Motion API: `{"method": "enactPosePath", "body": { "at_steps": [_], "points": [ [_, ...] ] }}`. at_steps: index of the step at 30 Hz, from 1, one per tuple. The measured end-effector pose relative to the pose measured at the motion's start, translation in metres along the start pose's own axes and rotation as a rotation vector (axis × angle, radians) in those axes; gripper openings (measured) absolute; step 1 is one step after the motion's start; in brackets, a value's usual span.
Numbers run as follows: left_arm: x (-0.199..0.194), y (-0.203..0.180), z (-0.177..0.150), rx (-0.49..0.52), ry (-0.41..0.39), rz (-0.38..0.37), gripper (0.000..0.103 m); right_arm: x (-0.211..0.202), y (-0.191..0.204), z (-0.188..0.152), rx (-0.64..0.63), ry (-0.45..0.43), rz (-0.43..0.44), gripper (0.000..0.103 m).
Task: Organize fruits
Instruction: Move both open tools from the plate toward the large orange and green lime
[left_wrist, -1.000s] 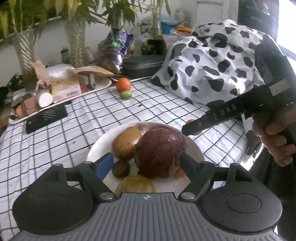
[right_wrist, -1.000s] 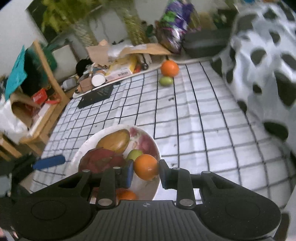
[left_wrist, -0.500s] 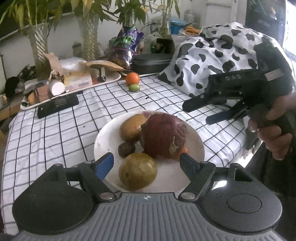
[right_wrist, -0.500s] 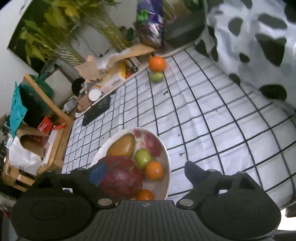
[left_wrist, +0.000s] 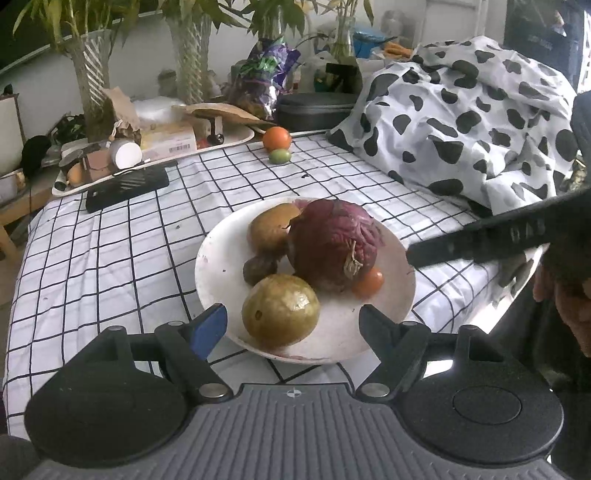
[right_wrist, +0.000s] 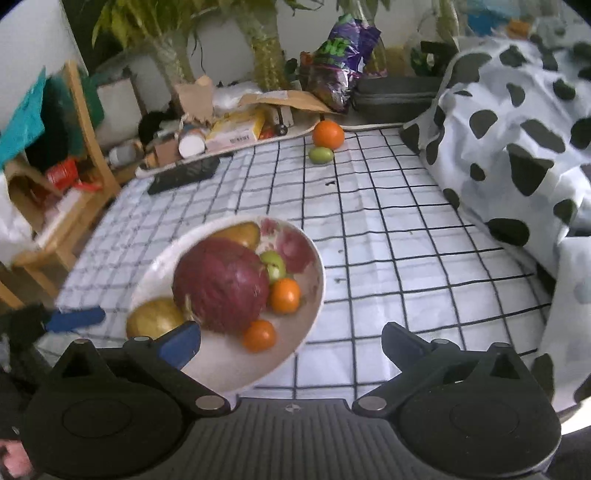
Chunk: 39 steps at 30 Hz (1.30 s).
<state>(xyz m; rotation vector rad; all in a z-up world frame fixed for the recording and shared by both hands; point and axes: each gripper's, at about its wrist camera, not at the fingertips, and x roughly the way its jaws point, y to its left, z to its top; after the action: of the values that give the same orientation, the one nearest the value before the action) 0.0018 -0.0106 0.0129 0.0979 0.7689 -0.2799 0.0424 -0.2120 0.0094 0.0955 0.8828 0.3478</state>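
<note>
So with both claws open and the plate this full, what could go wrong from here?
The plate is crowded: adding the loose orange or green fruit could nudge the small oranges off beside the big red fruit. The plate sits near the table's front edge, so a bump from the right claw might tip it.

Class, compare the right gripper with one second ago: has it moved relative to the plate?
Yes. The right gripper let go of an orange and drew back to the right of the plate, jaws now wide open.

Both wrist views look forward, close above the shared plate (left_wrist: 210, 266) of fruit.
</note>
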Motion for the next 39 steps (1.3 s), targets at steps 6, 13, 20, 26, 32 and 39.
{"method": "enactPosePath", "body": {
  "at_steps": [6, 13, 20, 26, 32, 39],
  "points": [
    [0.003, -0.002, 0.001, 0.013, 0.005, -0.004, 0.078, 0.002, 0.007, -0.006, -0.071, 0.008, -0.06, 0.103],
    [0.004, -0.004, 0.001, 0.022, 0.012, -0.002, 0.078, 0.003, 0.004, -0.006, -0.058, 0.011, -0.077, 0.103],
    [0.004, -0.004, 0.001, 0.023, 0.011, -0.003, 0.078, 0.003, 0.005, -0.005, -0.067, 0.009, -0.081, 0.103],
    [0.006, -0.005, 0.003, 0.016, 0.002, -0.011, 0.078, 0.002, 0.005, -0.005, -0.071, -0.001, -0.089, 0.103],
    [0.0, 0.0, 0.015, -0.011, -0.048, -0.026, 0.078, -0.001, 0.004, 0.001, -0.087, -0.047, -0.104, 0.103],
    [0.007, 0.011, 0.038, 0.01, -0.096, -0.024, 0.078, 0.004, -0.002, 0.016, -0.114, -0.11, -0.144, 0.103]
  ]
}}
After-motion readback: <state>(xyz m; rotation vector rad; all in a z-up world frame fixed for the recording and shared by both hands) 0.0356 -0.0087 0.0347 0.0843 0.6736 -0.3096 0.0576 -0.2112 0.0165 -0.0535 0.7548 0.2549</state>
